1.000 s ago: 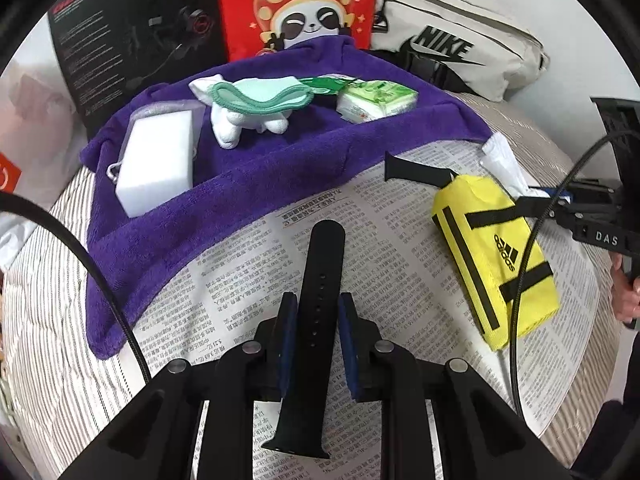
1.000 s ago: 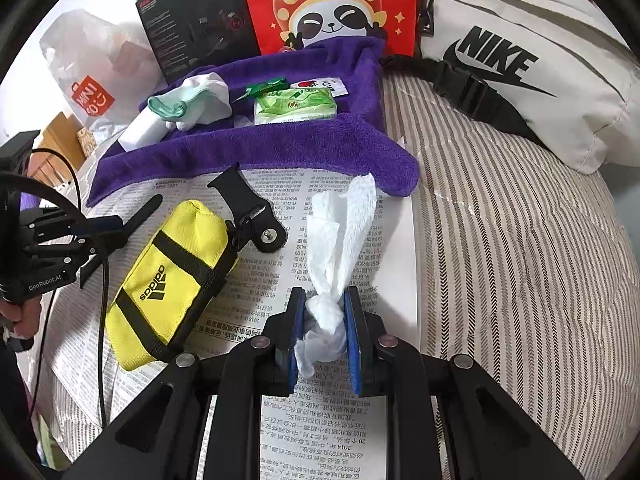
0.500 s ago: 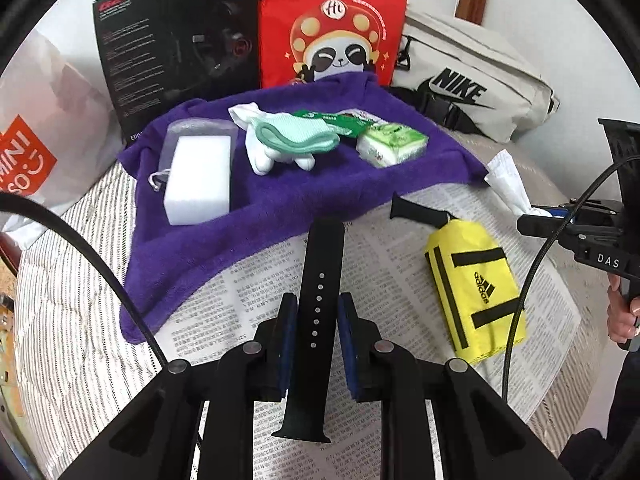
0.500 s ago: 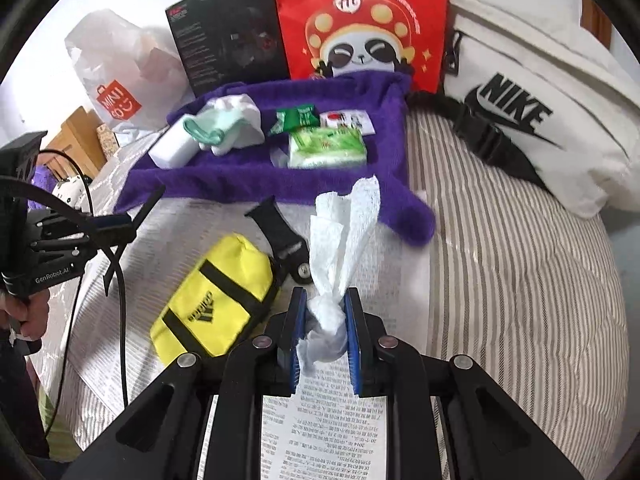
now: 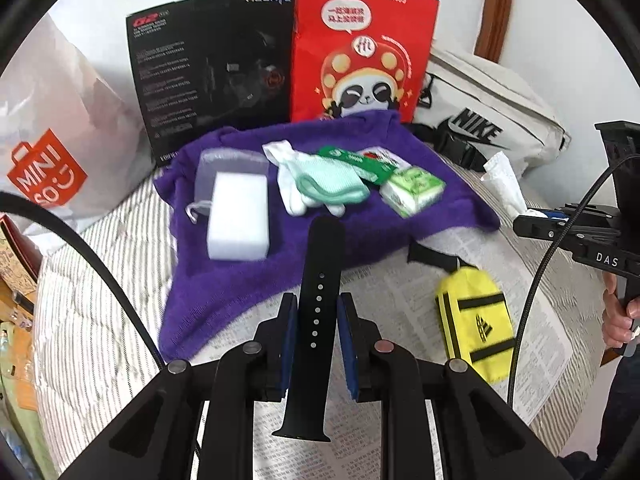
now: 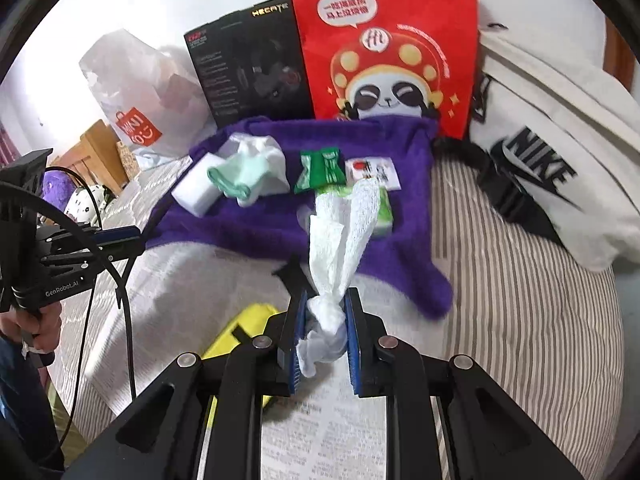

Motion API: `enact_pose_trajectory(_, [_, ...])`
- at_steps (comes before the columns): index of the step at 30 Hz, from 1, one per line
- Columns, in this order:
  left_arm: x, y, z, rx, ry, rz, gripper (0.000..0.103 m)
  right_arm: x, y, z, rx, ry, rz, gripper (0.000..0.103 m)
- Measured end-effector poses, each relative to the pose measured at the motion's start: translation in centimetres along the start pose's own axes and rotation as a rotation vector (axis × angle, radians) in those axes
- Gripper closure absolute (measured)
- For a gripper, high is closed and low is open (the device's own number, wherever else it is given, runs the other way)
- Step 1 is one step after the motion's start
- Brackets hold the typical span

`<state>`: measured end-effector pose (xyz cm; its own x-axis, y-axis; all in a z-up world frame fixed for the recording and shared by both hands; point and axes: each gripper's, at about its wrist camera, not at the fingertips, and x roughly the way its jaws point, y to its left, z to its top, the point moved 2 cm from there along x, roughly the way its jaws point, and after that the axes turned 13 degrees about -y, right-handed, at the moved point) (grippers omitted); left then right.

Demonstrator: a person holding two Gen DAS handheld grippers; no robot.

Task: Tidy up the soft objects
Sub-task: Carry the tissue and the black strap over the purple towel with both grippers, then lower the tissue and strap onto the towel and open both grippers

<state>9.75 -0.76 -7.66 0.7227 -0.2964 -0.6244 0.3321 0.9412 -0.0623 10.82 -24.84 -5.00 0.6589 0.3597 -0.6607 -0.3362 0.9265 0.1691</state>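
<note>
Above a newspaper-covered bed, the left gripper (image 5: 317, 330) clamped a black watch strap (image 5: 316, 304) between its blue pads, while the right gripper (image 6: 325, 334) pinched a twisted white tissue (image 6: 340, 240), both held in the air near a purple towel (image 5: 360, 236) holding soft items.

Bright, even daylight in both fisheye views, with soft faint shadows, glare washing out the white wall (image 6: 152, 8) at upper left, mild motion blur on the purple towel (image 6: 400, 240), and heavy barrel distortion inside black vignetted corners.
</note>
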Motion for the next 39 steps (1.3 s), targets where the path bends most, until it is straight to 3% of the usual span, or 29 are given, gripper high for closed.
enact_pose_trajectory(21, [3.9,3.7,7.7,-0.065,-0.041,0.021,0.083,7.6,-2.1,8.5,-0.01,0.022,-0.007,0.084])
enact_pose_trajectory(30, [8.2,4.6,9.2,-0.108,-0.011,-0.005,0.083,11.8,-3.6,9.0,-0.02,0.08,-0.036,0.084])
enact_pose_trajectory(39, [11.6,4.4,7.4,-0.132,0.056,-0.008,0.083,15.3,-4.8,7.5,-0.001,0.157,-0.064,0.084])
